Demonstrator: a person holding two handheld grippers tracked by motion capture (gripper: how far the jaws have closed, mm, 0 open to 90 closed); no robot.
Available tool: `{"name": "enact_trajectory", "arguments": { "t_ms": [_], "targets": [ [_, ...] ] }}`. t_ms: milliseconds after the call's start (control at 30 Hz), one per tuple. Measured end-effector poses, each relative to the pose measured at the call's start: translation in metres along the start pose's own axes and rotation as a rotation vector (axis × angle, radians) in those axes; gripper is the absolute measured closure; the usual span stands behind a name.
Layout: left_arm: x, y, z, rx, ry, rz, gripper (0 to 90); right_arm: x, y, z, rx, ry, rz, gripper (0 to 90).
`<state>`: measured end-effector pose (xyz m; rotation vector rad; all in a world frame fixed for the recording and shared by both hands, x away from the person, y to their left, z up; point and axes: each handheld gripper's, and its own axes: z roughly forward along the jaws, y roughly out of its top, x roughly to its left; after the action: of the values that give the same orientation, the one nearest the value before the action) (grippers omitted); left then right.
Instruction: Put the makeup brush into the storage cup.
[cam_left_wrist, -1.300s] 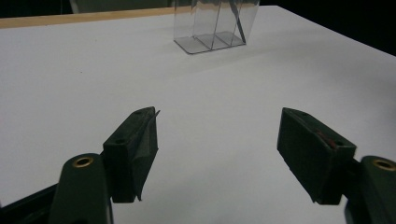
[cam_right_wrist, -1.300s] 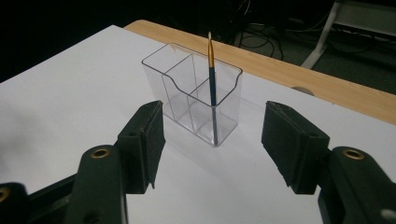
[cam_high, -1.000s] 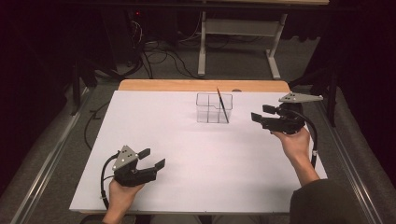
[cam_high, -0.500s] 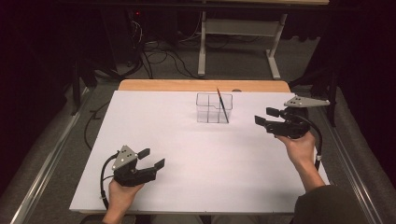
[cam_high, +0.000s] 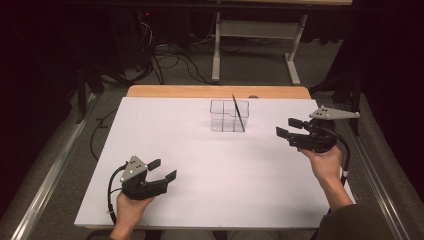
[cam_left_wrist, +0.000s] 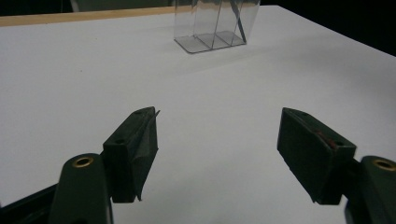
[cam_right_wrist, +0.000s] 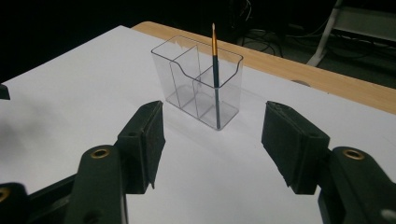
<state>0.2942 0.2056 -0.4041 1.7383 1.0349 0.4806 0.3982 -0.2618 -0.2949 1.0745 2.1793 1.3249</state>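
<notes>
A clear plastic holder (cam_high: 228, 116) with several compartments stands at the back middle of the white table (cam_high: 200, 165). A thin dark paintbrush (cam_high: 238, 113) leans in its right compartment, tip up. My right gripper (cam_high: 290, 128) hangs open to the right of the holder, a hand's width away, jaws pointing left toward it. In the right gripper view the holder (cam_right_wrist: 198, 88) and the brush (cam_right_wrist: 215, 70) sit beyond the open jaws. My left gripper (cam_high: 163, 170) rests open near the front left, nothing between its jaws. The holder (cam_left_wrist: 215, 23) stands far ahead in the left gripper view.
A wooden strip (cam_high: 215, 91) runs along the table's far edge. Beyond it, on the floor, are cables (cam_high: 170, 60) and a metal stand's legs (cam_high: 255, 45). A metal rail (cam_high: 50, 175) runs along the left side.
My right gripper has drawn back to the right and slightly toward the person, away from the holder. The left gripper has stayed put.
</notes>
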Motion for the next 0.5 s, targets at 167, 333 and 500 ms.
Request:
{"name": "enact_trajectory", "arguments": {
  "t_ms": [167,333,500],
  "targets": [
    [0.0,0.0002,0.0,0.001,0.0,0.001,29.4,0.0001,-0.0032,-0.0035,-0.005,0.001,0.007,41.0],
    [-0.0001,0.0,-0.0001,0.001,0.001,0.001,29.4,0.0005,-0.0072,-0.0066,-0.011,0.005,0.008,41.1],
    [-0.0002,0.0002,0.0002,0.003,0.001,0.002,29.4,0.0018,-0.0106,-0.0105,-0.019,0.008,0.011,40.9]
  ]
}}
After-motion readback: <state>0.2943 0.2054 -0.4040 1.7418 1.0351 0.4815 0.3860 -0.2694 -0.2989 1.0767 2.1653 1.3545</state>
